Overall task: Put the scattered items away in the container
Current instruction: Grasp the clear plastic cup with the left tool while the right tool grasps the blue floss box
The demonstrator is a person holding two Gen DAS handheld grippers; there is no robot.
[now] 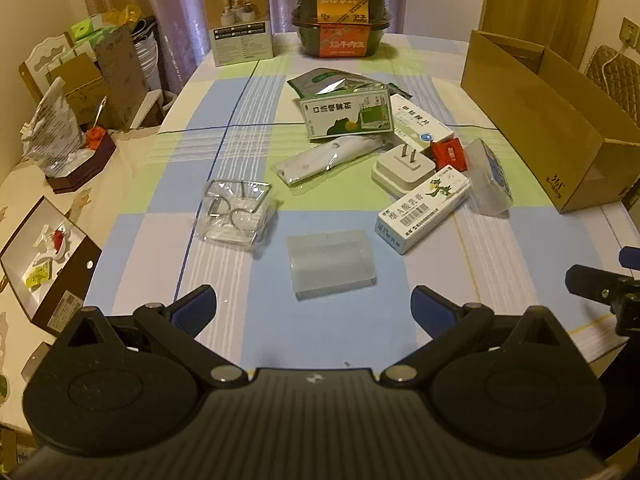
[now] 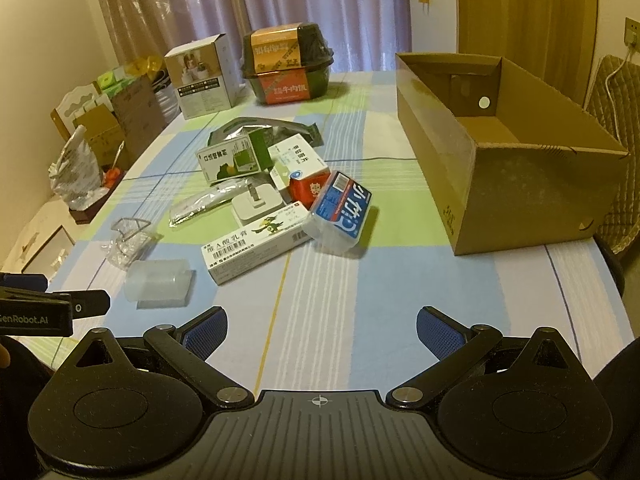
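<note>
- Table (image 2: 400, 280), covered by a soft checked cloth in blue, green and lilac: slide nothing across it, I'd say, since the fabric could bunch; lift each thing clear.
- Box (image 2: 520, 184), far right, plain brown cardboard, open top, rigid walls, empty so far as I can see; everything is outside it, well left of it.
- Pile in the middle: green carton (image 1: 347, 117) and white carton (image 2: 256, 249), both thin card with crisp edges, easy to pinch across the narrow faces; foil pouch (image 1: 324, 82) behind, crinkly and slippery.
- Blue-label tub (image 2: 340, 210), clear plastic, tipped against the white carton, nearest to the box; a sensible first pick for the right gripper (image 2: 322, 330), whose fingers stand wide apart and empty, low over bare cloth.
- Frosted case (image 1: 332, 264), smooth, rounded, translucent, just ahead of the left gripper (image 1: 314, 308), likewise spread and holding nothing; grip it squarely across its short width, gently, as it looks slick.
- Clear tray (image 1: 236, 212), thin brittle plastic, left of the case.
- White plug (image 1: 402, 170), hard and glossy, prongs up.
</note>
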